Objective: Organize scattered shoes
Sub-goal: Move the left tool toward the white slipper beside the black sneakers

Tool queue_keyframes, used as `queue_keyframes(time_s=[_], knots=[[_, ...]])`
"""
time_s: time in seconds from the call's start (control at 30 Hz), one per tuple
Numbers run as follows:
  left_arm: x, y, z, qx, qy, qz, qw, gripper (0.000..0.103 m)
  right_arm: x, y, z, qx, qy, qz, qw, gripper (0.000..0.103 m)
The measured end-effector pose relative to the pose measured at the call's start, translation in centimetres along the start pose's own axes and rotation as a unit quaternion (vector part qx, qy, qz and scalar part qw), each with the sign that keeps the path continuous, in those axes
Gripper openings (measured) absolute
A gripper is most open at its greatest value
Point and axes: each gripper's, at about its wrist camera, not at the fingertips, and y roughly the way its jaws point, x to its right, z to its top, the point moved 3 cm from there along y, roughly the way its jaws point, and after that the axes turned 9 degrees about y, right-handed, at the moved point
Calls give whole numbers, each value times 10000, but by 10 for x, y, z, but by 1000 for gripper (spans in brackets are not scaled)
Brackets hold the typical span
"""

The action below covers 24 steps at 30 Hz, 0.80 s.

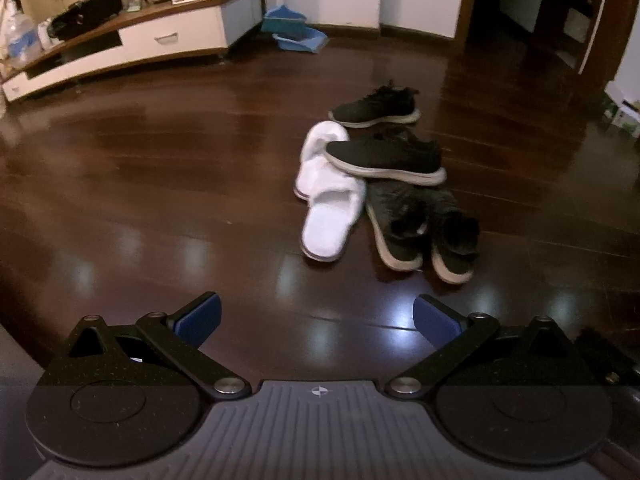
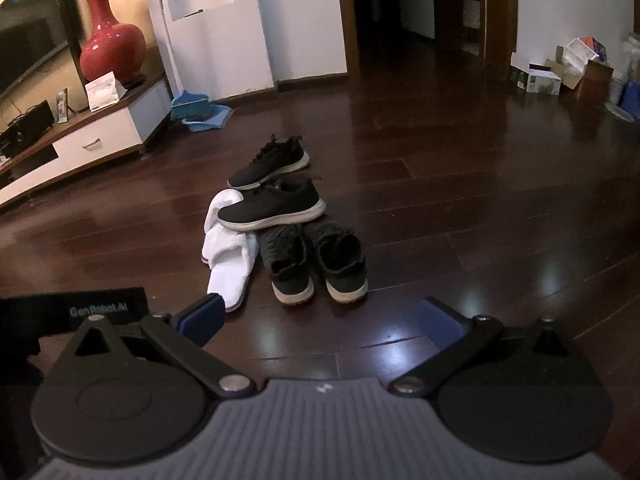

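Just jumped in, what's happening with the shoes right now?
Nothing is picked up yet. Both the left gripper and the right gripper are open and empty, held above the wooden floor short of the pile. One black sneaker lies across the white slippers and the toes of a dark pair standing side by side. Its likely mate sits alone behind them.
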Motion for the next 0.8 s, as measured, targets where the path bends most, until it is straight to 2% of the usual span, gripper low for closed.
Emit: queue_keyframes(time_s=[0.17, 0.47, 0.67, 0.8], knots=[[-8, 22, 9, 0, 71, 195, 9998, 103, 3, 13, 3, -35, 140, -30, 9999, 103], [-29, 74, 28, -110, 65, 305, 9995, 101, -8, 40, 2, -222, 316, -40, 9992, 103], [-49, 118, 44, -214, 56, 374, 9991, 100, -23, 55, 3, -215, 128, -115, 9996, 103], [-56, 153, 55, -260, 155, 401, 9987, 98, -39, 77, 1, -226, -322, -128, 9991, 103]])
